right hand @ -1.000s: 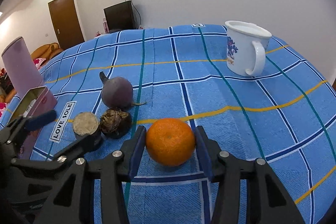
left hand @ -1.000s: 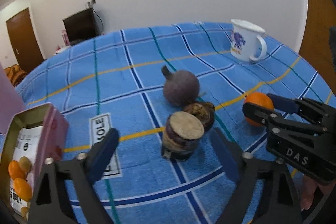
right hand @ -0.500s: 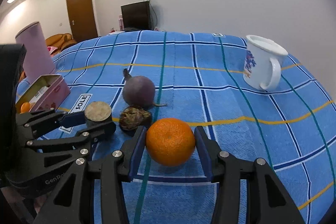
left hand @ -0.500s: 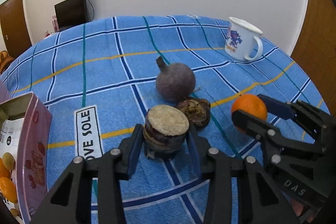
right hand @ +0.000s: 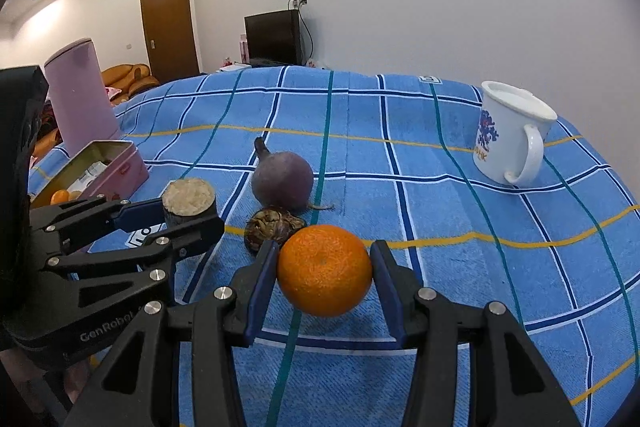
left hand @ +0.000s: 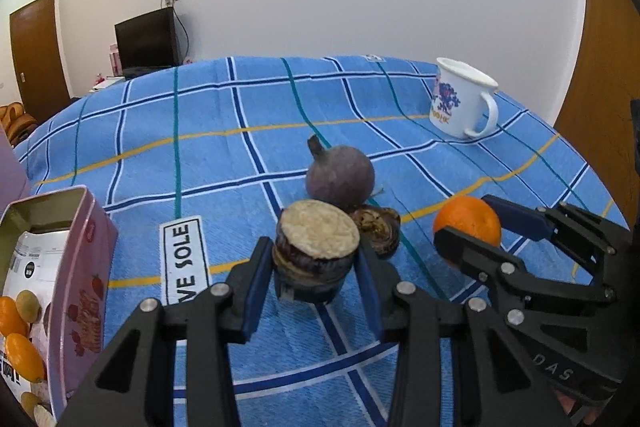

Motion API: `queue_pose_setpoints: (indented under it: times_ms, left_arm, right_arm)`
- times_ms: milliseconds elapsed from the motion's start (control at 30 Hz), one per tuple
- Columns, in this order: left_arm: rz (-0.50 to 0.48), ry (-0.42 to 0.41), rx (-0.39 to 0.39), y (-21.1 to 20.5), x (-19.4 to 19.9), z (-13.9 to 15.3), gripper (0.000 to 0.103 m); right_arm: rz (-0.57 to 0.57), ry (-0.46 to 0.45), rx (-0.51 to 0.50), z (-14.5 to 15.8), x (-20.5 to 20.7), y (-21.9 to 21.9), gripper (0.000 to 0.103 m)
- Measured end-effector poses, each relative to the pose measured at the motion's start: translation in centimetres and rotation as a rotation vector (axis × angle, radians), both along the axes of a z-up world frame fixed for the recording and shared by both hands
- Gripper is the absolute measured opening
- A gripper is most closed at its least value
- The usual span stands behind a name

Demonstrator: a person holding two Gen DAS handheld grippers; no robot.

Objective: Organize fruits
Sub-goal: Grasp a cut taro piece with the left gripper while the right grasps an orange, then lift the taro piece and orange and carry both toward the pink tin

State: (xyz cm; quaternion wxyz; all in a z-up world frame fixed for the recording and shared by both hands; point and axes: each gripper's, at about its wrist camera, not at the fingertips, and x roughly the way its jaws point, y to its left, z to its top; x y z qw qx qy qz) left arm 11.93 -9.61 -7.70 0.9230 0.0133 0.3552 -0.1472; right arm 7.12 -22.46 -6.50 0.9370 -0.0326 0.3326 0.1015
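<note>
Blue checked cloth over a bench, bearing: left hand-held gripper, clenched on a cut purple fruit with its pale flat face up; right hand-held gripper, clenched on an orange. Between and just behind them, one whole round purple fruit and one dark husk half, touching. Also: open pink tin with small orange fruits at left, white mug well apart at far right.
</note>
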Motion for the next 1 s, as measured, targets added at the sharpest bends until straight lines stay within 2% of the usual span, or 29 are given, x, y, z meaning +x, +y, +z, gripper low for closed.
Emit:
queue_pose_setpoints:
  times_ms: [1000]
  left_arm:
    - [0.063, -0.135, -0.008, 0.9, -2.0, 1.5, 0.042]
  right_arm:
    - [0.056, -0.133, 0.045, 1.5, -2.1, 0.0, 0.049]
